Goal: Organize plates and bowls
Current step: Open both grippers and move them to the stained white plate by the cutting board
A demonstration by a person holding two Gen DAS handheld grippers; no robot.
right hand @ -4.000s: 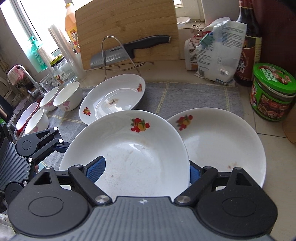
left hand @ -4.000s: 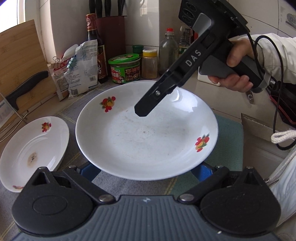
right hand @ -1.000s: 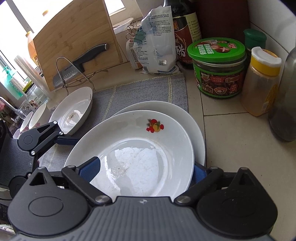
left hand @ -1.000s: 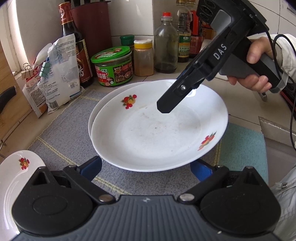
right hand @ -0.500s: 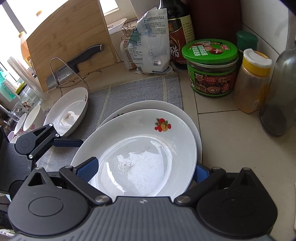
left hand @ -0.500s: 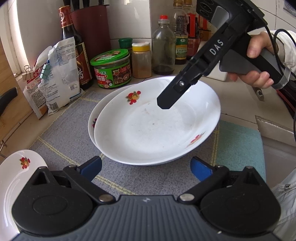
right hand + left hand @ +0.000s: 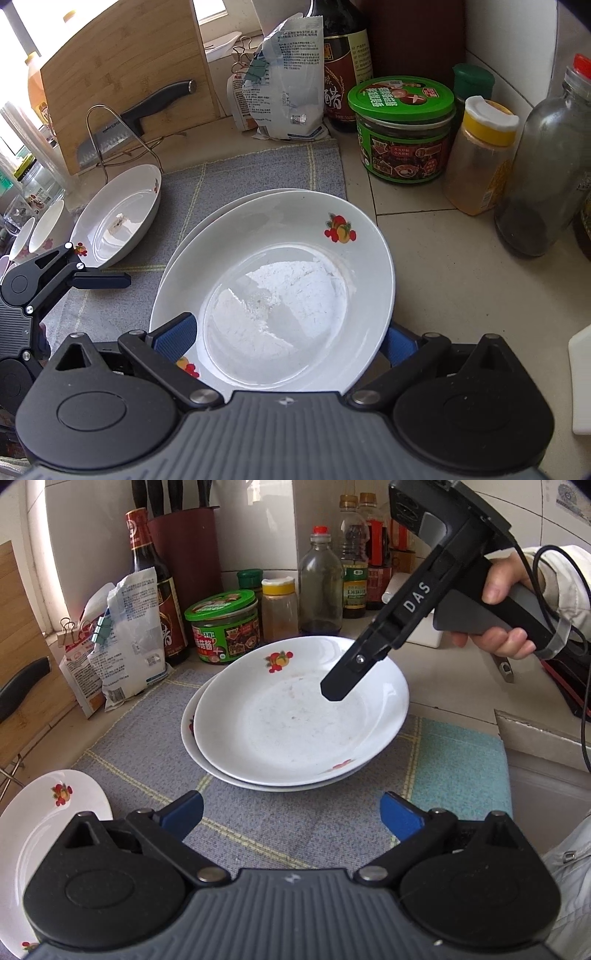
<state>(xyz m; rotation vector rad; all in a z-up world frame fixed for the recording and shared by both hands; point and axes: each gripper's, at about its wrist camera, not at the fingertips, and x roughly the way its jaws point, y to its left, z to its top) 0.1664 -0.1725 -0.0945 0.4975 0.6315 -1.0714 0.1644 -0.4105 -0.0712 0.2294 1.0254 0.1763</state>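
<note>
- The worktop point(image 7: 461, 295), tiled and pale, is carrying a grey mat point(image 7: 147, 738) with everything else on or beside it.
- A wooden cutting board point(image 7: 122, 74) is leaning upright at the back left, with a knife point(image 7: 140, 114) resting in a wire rack in front of it.
- The top plate point(image 7: 303, 236) is sitting nested in the lower plate point(image 7: 192, 746), the stack partly on the mat and partly on bare tile.
- The right tool point(image 7: 286, 341) is hanging with its blue pads spread wide on either side of the top plate's near rim; I cannot tell whether they are touching it.
- The left tool point(image 7: 291, 812) is hovering over the mat near the stack, its jaws wide apart and gripping nothing.
- A third plate point(image 7: 118, 218) is lying well apart on the mat's left, tilted, with small bowls point(image 7: 46, 225) just beyond it.
- A green-lidded jar point(image 7: 402, 125), a yellow-capped spice bottle point(image 7: 480, 155), a glass bottle point(image 7: 546, 162) and a white packet point(image 7: 288, 81) are standing behind the stack.
- A hand point(image 7: 502, 605) is gripping the right tool's handle.
</note>
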